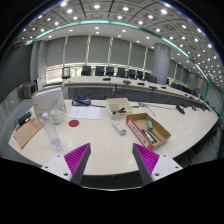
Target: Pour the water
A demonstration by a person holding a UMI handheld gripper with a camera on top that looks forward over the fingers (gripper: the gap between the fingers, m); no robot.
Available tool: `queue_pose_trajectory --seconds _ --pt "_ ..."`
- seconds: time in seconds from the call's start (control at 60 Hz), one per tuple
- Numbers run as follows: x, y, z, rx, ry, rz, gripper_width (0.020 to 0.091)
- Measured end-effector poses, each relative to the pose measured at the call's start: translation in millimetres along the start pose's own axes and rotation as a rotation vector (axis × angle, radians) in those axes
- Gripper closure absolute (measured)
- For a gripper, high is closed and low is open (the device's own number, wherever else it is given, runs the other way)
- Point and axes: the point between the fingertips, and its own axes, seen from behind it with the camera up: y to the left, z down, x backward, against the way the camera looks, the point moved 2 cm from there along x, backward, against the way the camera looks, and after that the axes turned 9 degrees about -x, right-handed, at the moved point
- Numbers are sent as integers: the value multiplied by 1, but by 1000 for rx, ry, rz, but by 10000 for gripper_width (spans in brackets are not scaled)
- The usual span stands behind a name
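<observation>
The gripper (112,163) is held high and level above the near edge of a large pale desk (100,135), looking far across a conference room. Its 2 fingers are spread wide, the magenta pads (76,159) facing each other with nothing between them. A clear bottle (51,130) stands on the desk, left of and beyond the left finger. An open cardboard box (149,130) of small items sits right of centre, near a red disc (73,123).
</observation>
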Motion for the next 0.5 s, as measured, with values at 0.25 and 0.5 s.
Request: queue_pose_trajectory --seconds 0.25,0.5 --pt "-11 72 34 9 28 20 243" --pt "-32 186 84 -17 46 -68 243"
